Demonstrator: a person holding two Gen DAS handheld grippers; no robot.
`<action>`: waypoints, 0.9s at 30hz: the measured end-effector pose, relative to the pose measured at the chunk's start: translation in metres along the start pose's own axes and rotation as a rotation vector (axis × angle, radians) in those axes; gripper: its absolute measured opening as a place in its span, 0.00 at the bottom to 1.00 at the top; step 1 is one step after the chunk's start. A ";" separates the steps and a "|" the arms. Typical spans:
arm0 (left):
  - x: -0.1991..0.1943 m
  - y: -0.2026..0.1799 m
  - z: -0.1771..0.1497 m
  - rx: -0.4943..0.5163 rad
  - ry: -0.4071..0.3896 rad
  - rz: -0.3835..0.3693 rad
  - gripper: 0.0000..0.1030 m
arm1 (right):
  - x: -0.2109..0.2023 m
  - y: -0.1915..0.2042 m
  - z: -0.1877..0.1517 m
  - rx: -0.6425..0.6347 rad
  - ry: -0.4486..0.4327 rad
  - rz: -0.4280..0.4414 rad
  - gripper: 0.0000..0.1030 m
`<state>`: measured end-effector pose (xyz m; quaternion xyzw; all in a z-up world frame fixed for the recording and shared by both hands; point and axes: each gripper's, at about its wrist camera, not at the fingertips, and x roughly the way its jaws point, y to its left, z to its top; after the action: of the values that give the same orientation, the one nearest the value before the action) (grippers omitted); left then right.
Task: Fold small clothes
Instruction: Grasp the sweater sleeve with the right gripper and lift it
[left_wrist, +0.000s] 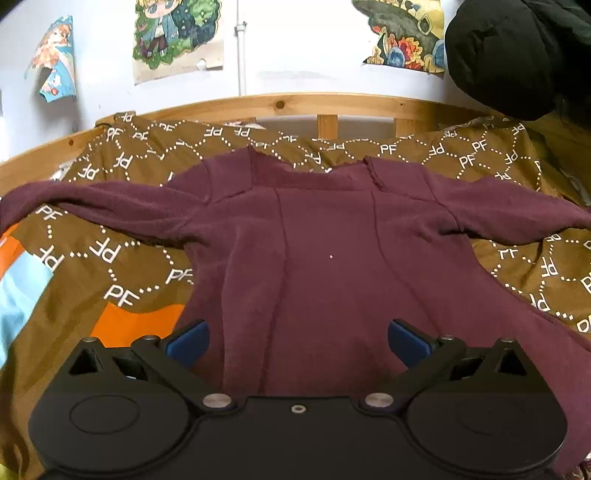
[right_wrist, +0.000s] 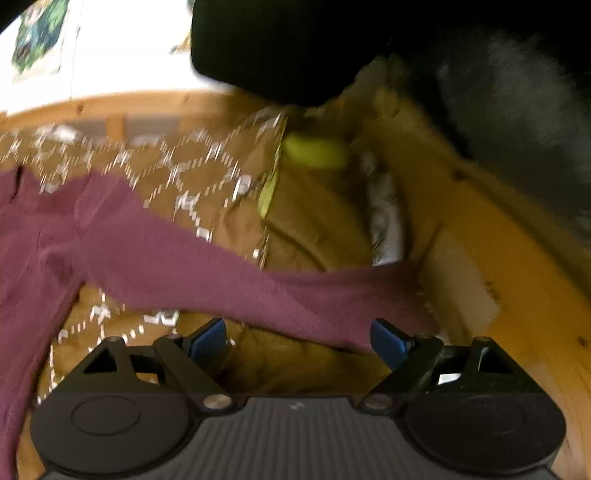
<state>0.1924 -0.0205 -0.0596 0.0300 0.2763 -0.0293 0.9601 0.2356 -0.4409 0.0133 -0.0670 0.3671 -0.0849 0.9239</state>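
A small maroon long-sleeved top (left_wrist: 325, 243) lies spread flat on the brown patterned bed cover (left_wrist: 122, 258), neck toward the wall, both sleeves stretched out sideways. My left gripper (left_wrist: 298, 341) is open over the top's lower body, its blue pads on either side of the cloth, holding nothing. In the blurred right wrist view the top's right sleeve (right_wrist: 221, 280) runs across toward the bed's edge. My right gripper (right_wrist: 298, 341) is open just in front of the sleeve's end, holding nothing.
A wooden bed frame (left_wrist: 295, 101) rims the bed along the wall. A black garment (left_wrist: 517, 55) hangs at upper right and also fills the top of the right wrist view (right_wrist: 332, 48). A yellow-green object (right_wrist: 314, 151) lies by the cover's edge. Posters (left_wrist: 177, 37) hang on the wall.
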 end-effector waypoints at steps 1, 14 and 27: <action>0.001 0.000 0.000 -0.001 0.003 0.000 0.99 | 0.006 -0.001 0.002 -0.034 0.018 0.000 0.85; -0.007 -0.001 0.004 -0.005 -0.005 0.007 0.99 | 0.012 0.004 0.035 -0.079 0.162 -0.024 0.07; -0.035 0.044 0.044 -0.106 0.111 -0.121 0.99 | -0.122 0.154 0.106 -0.006 0.273 0.103 0.07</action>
<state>0.1897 0.0210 -0.0018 -0.0361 0.3316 -0.0711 0.9401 0.2384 -0.2592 0.1425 -0.0389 0.4928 -0.0447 0.8681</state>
